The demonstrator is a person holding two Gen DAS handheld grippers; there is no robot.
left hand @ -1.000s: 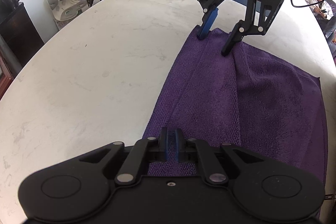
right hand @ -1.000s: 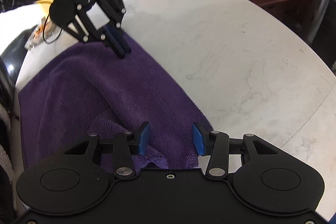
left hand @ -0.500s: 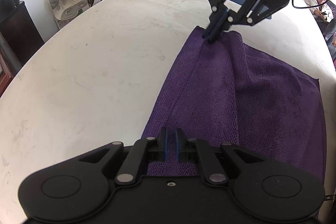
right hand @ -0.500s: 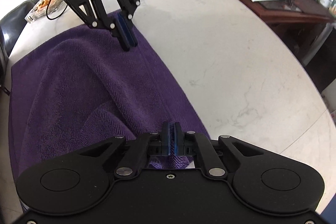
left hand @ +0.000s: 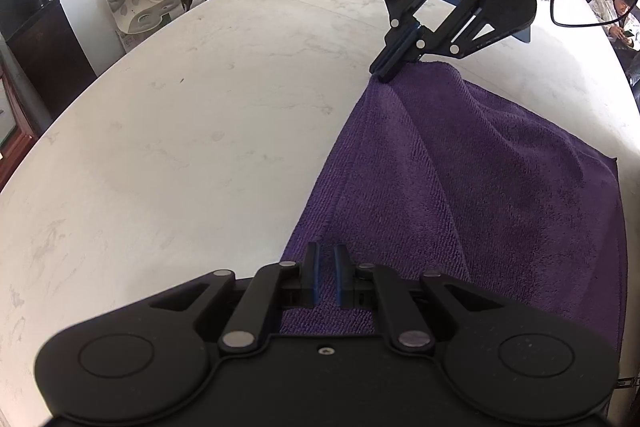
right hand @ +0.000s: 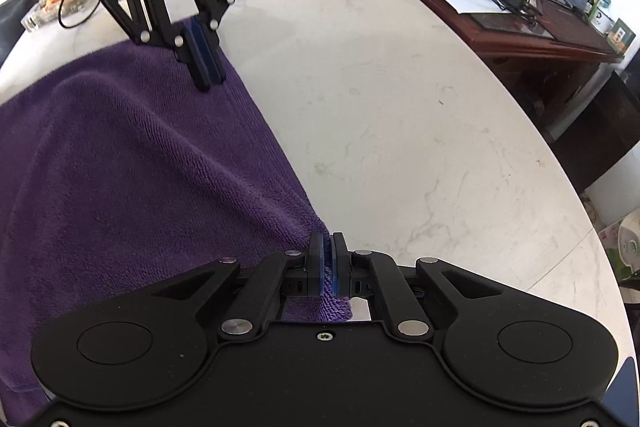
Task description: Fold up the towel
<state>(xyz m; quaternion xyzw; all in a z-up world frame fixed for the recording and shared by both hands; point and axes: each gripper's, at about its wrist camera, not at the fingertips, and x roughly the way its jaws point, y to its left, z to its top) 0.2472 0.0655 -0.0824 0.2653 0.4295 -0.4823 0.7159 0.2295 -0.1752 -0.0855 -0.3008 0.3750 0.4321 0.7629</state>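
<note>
I see a purple towel [left hand: 480, 195] of ribbed, looped microfibre lying on a pale, marble-veined tabletop [left hand: 200, 147] with a rounded edge. The cloth is roughly rectangular, soft and rumpled, with raised ridges running between the two pinched corners.

My left gripper [left hand: 325, 277] has its jaws pressed together on one corner of the towel; the blue pads nearly meet, with purple pile showing between them. My right gripper [right hand: 328, 267] pinches the neighbouring corner along the same edge, jaws closed tight, a tuft of cloth bunched between the pads and hanging just below them. In the left view, the right gripper [left hand: 390, 67] bites the towel's far corner, which is drawn up into a peak off the tabletop.

The held edge runs straight from one gripper to the other, next to the bare stretch of tabletop. The rest of the towel spreads away from that edge. I cannot tell which side is longer.
</note>
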